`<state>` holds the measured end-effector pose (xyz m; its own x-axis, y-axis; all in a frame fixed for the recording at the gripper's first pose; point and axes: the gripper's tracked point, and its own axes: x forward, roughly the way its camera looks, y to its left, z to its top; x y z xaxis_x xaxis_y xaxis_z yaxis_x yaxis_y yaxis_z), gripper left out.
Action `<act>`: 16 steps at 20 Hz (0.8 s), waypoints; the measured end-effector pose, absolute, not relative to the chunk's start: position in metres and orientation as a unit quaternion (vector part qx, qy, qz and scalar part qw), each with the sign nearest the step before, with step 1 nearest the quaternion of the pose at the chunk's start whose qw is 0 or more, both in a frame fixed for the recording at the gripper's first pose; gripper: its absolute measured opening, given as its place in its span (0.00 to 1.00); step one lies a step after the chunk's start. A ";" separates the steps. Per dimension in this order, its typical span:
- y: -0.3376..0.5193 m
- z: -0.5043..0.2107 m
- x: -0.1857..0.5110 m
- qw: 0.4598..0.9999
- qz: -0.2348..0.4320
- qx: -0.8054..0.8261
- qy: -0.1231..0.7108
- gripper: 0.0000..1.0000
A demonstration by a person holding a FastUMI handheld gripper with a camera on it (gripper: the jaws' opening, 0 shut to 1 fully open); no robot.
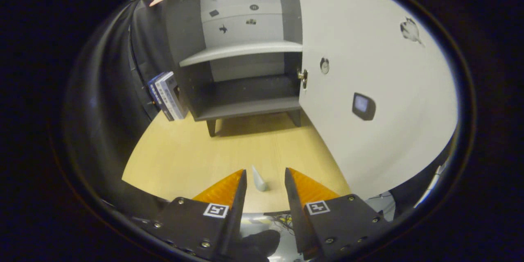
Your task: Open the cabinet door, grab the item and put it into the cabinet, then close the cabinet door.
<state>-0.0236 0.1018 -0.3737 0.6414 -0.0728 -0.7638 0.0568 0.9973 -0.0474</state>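
A grey cabinet [245,106] stands on short legs at the far side of the wooden table [184,151]. Its white door [368,139] is swung wide open to the right and carries a few stickers and a small brass knob [303,77]. Inside, one shelf [241,51] crosses the middle; the upper and lower compartments hold nothing. A small pale, pointed item [258,180] lies on the table between my fingers, near the left one. My gripper [265,170] is open, and neither finger presses on the item.
A stack of boxed items [168,95] leans against the cabinet's left side by the black cloth wall. The open door stretches along the right side of the table, close to my right finger. A gloved hand [258,245] shows below the fingers.
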 end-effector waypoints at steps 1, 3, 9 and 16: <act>0.104 -0.386 -0.024 0.901 -0.030 -0.013 0.432 0.54; 0.107 -0.410 -0.022 0.892 -0.019 -0.019 0.451 0.54; 0.107 -0.462 0.000 0.871 0.002 -0.025 0.491 0.54; 0.114 -0.505 0.019 0.853 0.028 -0.023 0.521 0.54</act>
<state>0.0191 0.1138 -0.5054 0.4552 0.0230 -0.8901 -0.0713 0.9974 -0.0107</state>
